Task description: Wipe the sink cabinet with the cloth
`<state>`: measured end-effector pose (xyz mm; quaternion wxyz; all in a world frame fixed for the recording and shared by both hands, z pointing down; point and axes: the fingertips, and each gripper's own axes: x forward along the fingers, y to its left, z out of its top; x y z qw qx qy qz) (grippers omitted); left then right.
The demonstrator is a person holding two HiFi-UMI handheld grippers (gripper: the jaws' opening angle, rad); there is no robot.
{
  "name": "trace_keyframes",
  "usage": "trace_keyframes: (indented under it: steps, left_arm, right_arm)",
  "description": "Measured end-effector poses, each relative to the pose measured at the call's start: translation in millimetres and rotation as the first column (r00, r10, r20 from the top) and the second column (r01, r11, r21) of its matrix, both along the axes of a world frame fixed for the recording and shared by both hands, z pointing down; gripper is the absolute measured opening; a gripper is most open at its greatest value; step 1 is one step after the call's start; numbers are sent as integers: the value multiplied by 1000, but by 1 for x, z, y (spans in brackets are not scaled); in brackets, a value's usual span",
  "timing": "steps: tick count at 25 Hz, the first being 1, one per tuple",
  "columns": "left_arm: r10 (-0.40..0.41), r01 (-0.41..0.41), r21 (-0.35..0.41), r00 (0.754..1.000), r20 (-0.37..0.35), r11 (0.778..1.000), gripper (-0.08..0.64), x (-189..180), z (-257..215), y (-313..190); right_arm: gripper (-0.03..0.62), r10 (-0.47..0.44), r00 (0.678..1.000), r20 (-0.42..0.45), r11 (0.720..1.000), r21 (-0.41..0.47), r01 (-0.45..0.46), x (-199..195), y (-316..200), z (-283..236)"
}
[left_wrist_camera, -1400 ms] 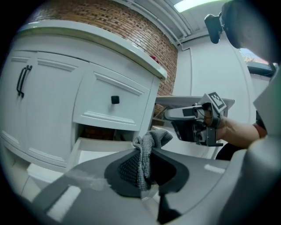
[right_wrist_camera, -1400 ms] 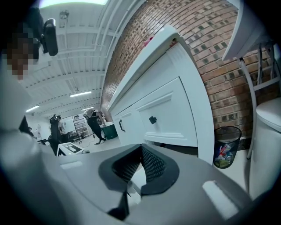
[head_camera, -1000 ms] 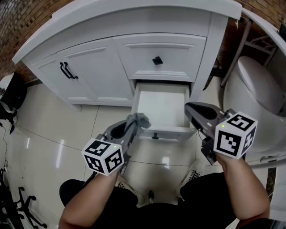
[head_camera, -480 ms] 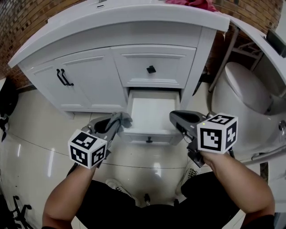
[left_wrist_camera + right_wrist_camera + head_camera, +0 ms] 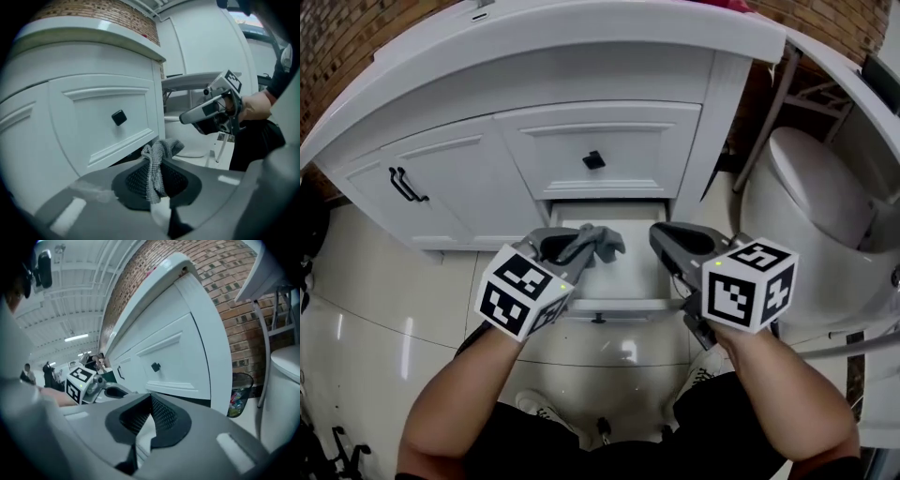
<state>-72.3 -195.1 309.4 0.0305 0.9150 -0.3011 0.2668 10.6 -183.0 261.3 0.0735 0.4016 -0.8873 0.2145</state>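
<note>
Head view showed the left gripper clamping the grey cloth over the sink cabinet's open drawer, the right gripper closed and empty; wiping seemingly awaited pressing cloth against a panel.

We see a grey cloth of coarse, nubbly knit between the dark, matt, finely dimpled pads of the left gripper. The sink cabinet looks smoothly painted white with a soft sheen. The floor tiles are glossy and the brick wall rough.
</note>
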Motion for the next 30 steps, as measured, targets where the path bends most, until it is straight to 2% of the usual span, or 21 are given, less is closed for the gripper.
trace_keyframes:
  steps: [4, 7, 8, 10, 12, 14, 17, 20, 22, 27, 30]
  left_arm:
    - [11, -11, -50, 1000, -7, 999, 40, 33, 21, -32]
    - [14, -16, -102, 1000, -14, 995, 40, 46, 36, -46]
    - [27, -27, -111, 1000, -4, 993, 40, 51, 40, -50]
    - [61, -55, -133, 997, 44, 990, 40, 61, 53, -56]
    - [82, -64, -157, 990, 113, 986, 40, 71, 74, -62]
    - [83, -56, -177, 985, 150, 983, 40, 80, 90, -72]
    - [79, -44, -203, 983, 168, 978, 40, 95, 105, -85]
    - [81, -32, -206, 969, 235, 978, 40, 102, 123, -93]
    - [71, -18, -200, 963, 262, 980, 40, 103, 133, -100]
    - [22, 29, -206, 970, 241, 978, 40, 96, 140, -110]
    - [31, 23, -207, 967, 253, 978, 40, 98, 144, -107]
  right_arm:
    - [6, 39, 998, -55, 998, -54, -42, -1, -31, 28]
    - [6, 59, 992, -108, 997, -44, -64, 20, -36, 36]
    - [6, 53, 994, -98, 997, -51, -59, 27, -35, 36]
    - [6, 30, 999, -46, 997, -65, -33, 39, -34, 29]
    - [6, 22, 999, -25, 997, -73, -24, 54, -35, 31]
    - [6, 22, 1000, -10, 995, -94, -23, 69, -38, 41]
    - [6, 4, 1000, -22, 991, -131, -7, 85, -42, 69]
    - [6, -25, 998, -60, 985, -170, 14, 97, -42, 97]
    - [6, -43, 998, -50, 981, -191, 33, 97, -43, 107]
    - [6, -127, 991, -32, 973, -198, 118, 69, -37, 114]
    - [6, -146, 988, -39, 969, -206, 135, 61, -34, 119]
